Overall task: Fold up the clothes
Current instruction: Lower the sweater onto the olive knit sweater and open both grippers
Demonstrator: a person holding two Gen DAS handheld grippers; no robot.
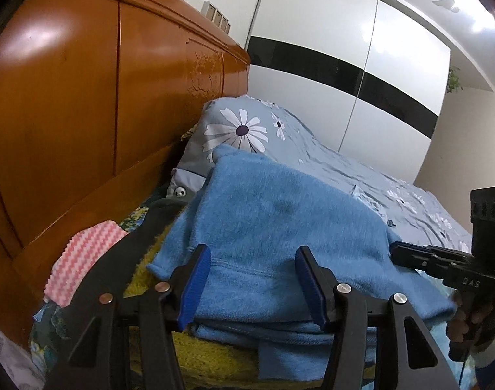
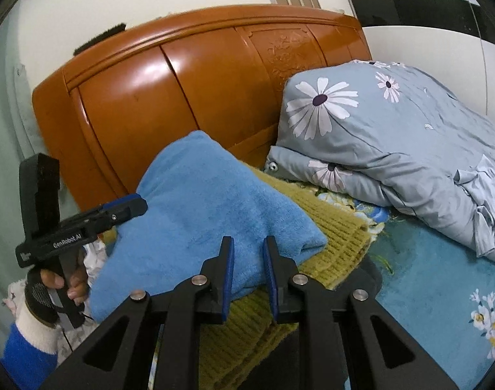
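A folded blue fleece garment (image 1: 273, 227) lies on top of a pile of clothes on the bed; it also shows in the right wrist view (image 2: 208, 214). My left gripper (image 1: 252, 260) is open, its blue pads standing wide apart over the garment's near edge, holding nothing. It shows from the side in the right wrist view (image 2: 130, 206) at the garment's left edge. My right gripper (image 2: 247, 250) is partly open with a narrow gap at the garment's near corner. It shows at the garment's right edge in the left wrist view (image 1: 400, 253).
A yellow knit garment (image 2: 332, 224) and a dark garment (image 2: 361, 279) lie under the blue one. A pink-and-white striped cloth (image 1: 82, 260) lies left of the pile. A wooden headboard (image 2: 182, 97) stands behind. A floral quilt (image 2: 393, 136) is heaped to the right. A white wardrobe (image 1: 345, 74) stands beyond the bed.
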